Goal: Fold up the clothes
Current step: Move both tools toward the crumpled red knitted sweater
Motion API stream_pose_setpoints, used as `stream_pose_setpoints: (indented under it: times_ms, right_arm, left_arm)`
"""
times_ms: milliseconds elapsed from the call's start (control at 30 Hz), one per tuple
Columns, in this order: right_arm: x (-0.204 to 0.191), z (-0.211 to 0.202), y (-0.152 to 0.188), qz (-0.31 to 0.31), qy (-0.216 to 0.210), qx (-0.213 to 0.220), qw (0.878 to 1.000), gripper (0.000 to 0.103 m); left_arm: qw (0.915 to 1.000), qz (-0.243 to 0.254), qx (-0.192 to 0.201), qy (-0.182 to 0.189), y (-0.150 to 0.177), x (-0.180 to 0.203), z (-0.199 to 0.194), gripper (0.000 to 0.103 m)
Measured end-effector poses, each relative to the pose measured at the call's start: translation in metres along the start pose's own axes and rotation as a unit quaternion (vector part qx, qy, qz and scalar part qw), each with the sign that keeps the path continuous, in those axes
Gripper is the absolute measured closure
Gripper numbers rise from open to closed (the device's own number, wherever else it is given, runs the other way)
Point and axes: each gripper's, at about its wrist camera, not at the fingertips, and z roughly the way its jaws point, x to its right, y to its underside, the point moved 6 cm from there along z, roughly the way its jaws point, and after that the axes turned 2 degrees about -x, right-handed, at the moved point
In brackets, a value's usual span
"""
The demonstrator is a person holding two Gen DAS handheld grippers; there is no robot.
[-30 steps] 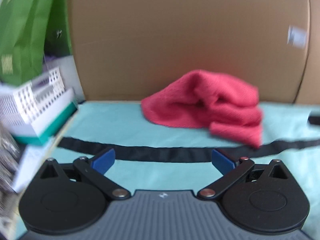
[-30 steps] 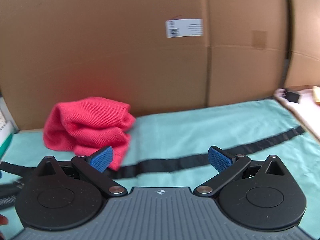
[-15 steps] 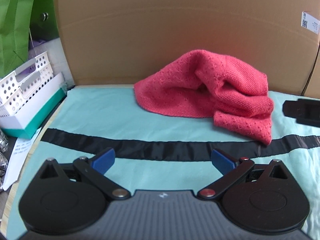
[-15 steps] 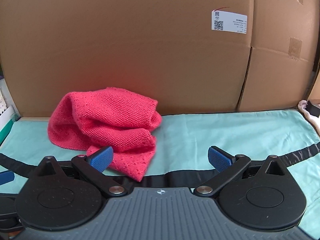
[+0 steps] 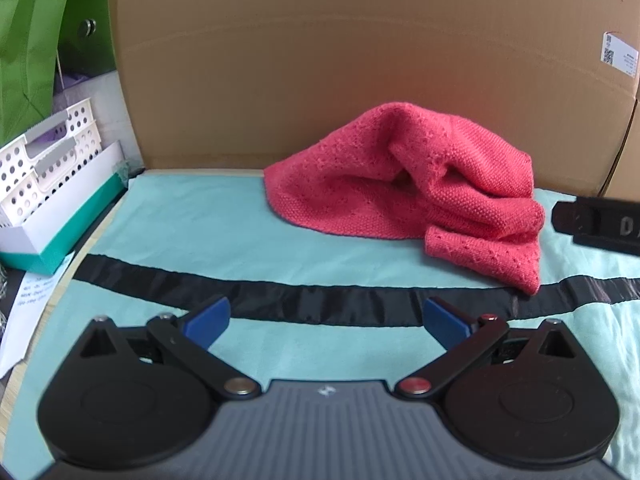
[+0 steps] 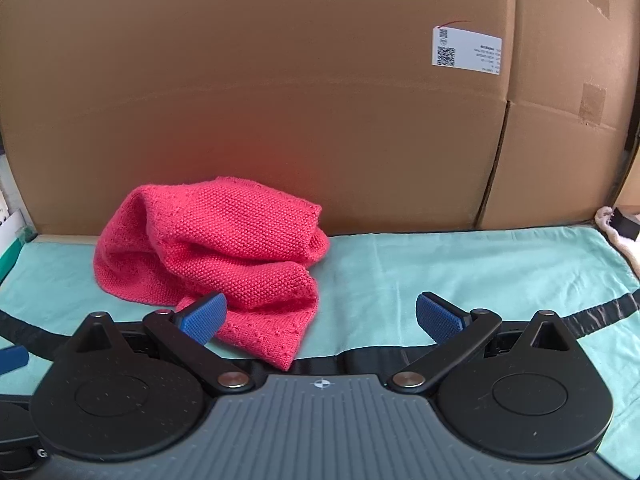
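The left gripper (image 5: 326, 318) hangs with its blue pads spread wide and empty over a teal cloth (image 5: 192, 224) crossed by a black stripe (image 5: 320, 306). At its one o'clock lies the crumpled red knit garment (image 5: 404, 188), bunched against a cardboard box (image 5: 320, 60). At nine o'clock sit a white perforated basket (image 5: 48, 148) and a white-and-green box (image 5: 64, 220).

The right gripper (image 6: 320, 316) is likewise spread apart and empty, the garment (image 6: 224, 256) at its eleven o'clock, just beyond its left pad. A white label (image 6: 466, 51) sits on the box at one o'clock.
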Motion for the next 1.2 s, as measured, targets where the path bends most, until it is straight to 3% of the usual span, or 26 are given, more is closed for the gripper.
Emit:
stream_pose_setpoints:
  times_ms: [200, 767, 1200]
  right_arm:
    - [0.006, -0.002, 0.006, 0.018, -0.004, -0.007, 1.000, 0.000]
    - [0.024, -0.050, 0.027, 0.027, 0.008, 0.024, 0.999, 0.000]
    - [0.022, -0.057, 0.018, 0.007, 0.017, 0.046, 0.999, 0.000]
  left_arm:
    - [0.9999, -0.001, 0.011, -0.001, 0.000, 0.002, -0.011, 0.001]
    - [0.9984, 0.008, 0.055, -0.005, 0.004, 0.016, -0.058, 0.001]
    - [0.9993, 0.013, 0.034, -0.005, 0.017, 0.013, -0.047, 0.001]
